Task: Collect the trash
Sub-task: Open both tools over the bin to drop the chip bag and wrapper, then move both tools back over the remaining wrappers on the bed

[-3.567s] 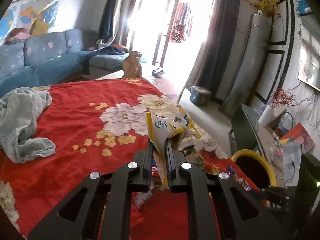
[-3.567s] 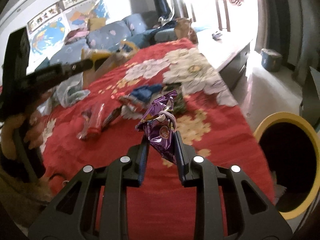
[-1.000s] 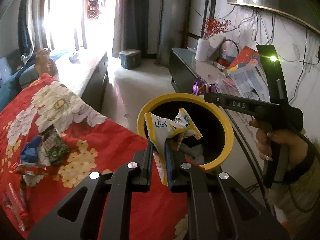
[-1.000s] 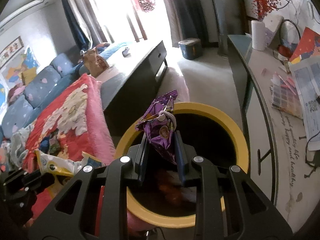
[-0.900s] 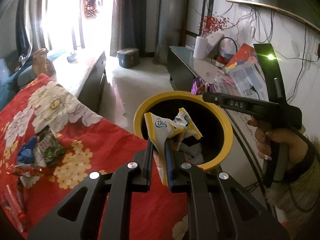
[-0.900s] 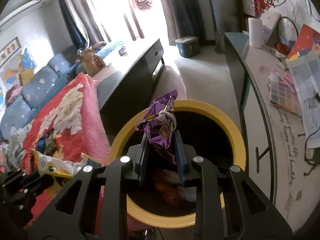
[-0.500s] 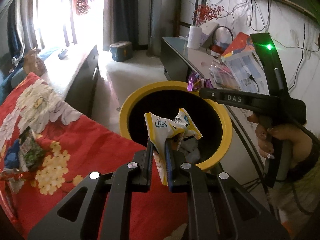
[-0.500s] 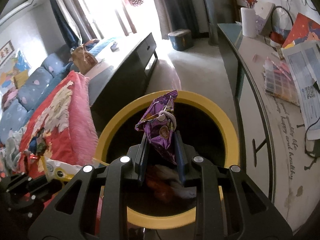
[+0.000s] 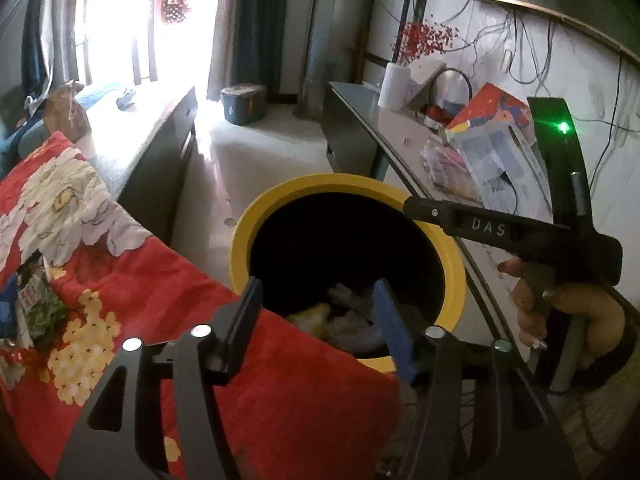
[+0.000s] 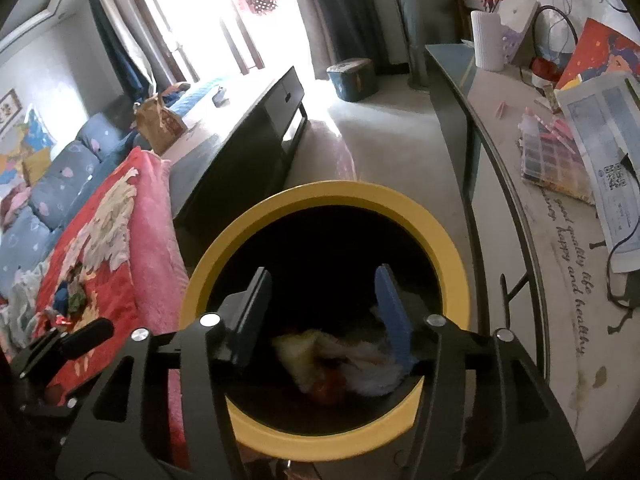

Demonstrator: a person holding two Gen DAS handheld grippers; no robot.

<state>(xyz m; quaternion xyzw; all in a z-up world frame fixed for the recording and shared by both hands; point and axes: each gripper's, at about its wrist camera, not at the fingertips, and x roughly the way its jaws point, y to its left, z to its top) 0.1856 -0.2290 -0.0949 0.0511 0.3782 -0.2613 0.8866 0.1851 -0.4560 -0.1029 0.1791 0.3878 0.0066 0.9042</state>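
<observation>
A black bin with a yellow rim [image 9: 248, 232] stands beside the bed. My left gripper [image 9: 316, 296] hangs over its near edge, jaws opening, nothing between them. My right gripper [image 10: 323, 280] is above the same bin's yellow rim [image 10: 452, 252], jaws also opening and empty. Pale and yellowish trash [image 9: 320, 316] lies at the bottom, seen as a white and yellow heap of trash [image 10: 340, 356] in the right wrist view. The purple wrapper cannot be made out down there. A hand [image 9: 560, 304] holds the right gripper [image 9: 412, 206] over the bin's far side.
A red floral blanket [image 9: 120, 280] borders the bin on the left, with several wrappers [image 9: 36, 304] lying on it. A long side table [image 10: 520, 208] with papers and a white vase runs along the right. A dark low cabinet [image 10: 248, 140] stands behind the bin.
Both grippers let go: the yellow-white wrapper has left the left jaws and the purple wrapper the right jaws. Both pairs of jaws now stand apart above the bin.
</observation>
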